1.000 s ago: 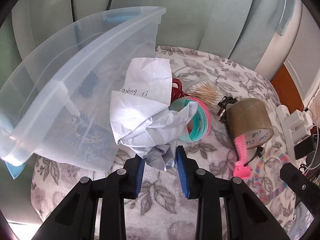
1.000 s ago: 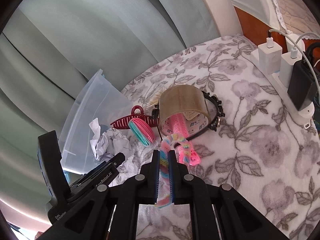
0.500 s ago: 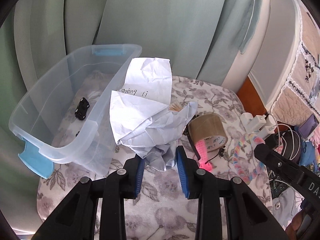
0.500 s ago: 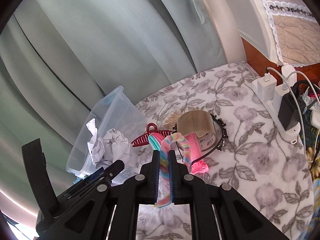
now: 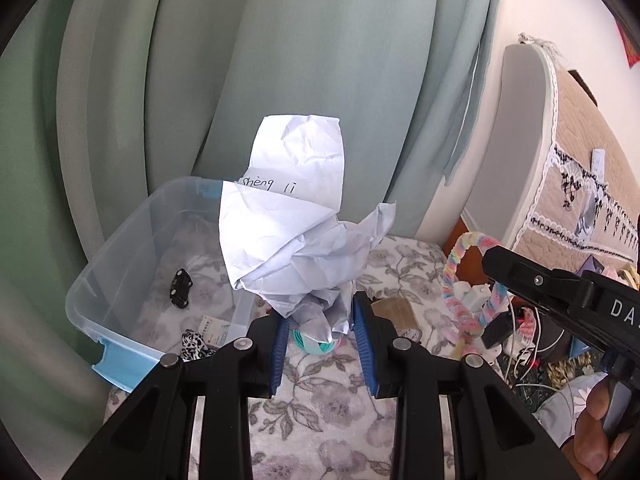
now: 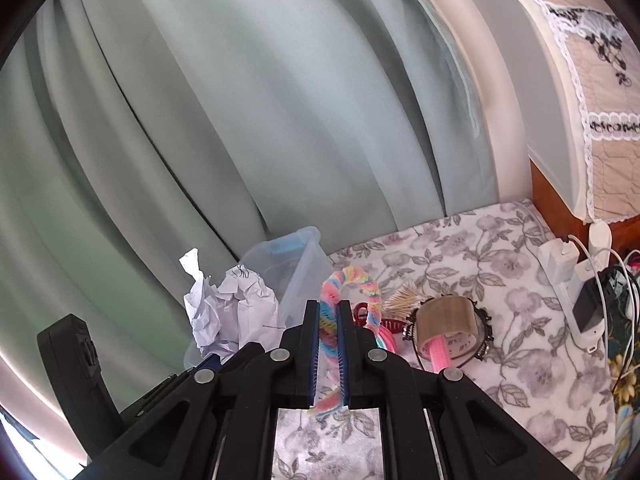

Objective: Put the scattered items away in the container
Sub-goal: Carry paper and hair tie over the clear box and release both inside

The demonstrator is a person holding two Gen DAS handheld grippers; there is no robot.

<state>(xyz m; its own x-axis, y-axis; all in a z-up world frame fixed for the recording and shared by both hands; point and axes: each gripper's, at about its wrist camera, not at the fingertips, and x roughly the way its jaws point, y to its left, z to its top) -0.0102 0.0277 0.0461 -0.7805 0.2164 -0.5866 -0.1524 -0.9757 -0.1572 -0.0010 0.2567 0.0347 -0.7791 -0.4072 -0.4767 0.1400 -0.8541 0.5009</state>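
The left gripper (image 5: 320,336) pinches crumpled white paper (image 5: 296,232), lifted just right of the clear bin (image 5: 120,264); only this view shows the bin's inside, with a small black clip (image 5: 181,283) on its floor. The right gripper (image 6: 328,344) is clamped on a pastel fuzzy headband (image 6: 352,280), and only its view shows the tape roll (image 6: 448,320) and red claw clip (image 6: 384,322) farther on the floral cloth (image 6: 480,248).

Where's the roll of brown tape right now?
In the right wrist view the brown tape roll stands on the floral cover, right of the right gripper, beside the toothpicks.
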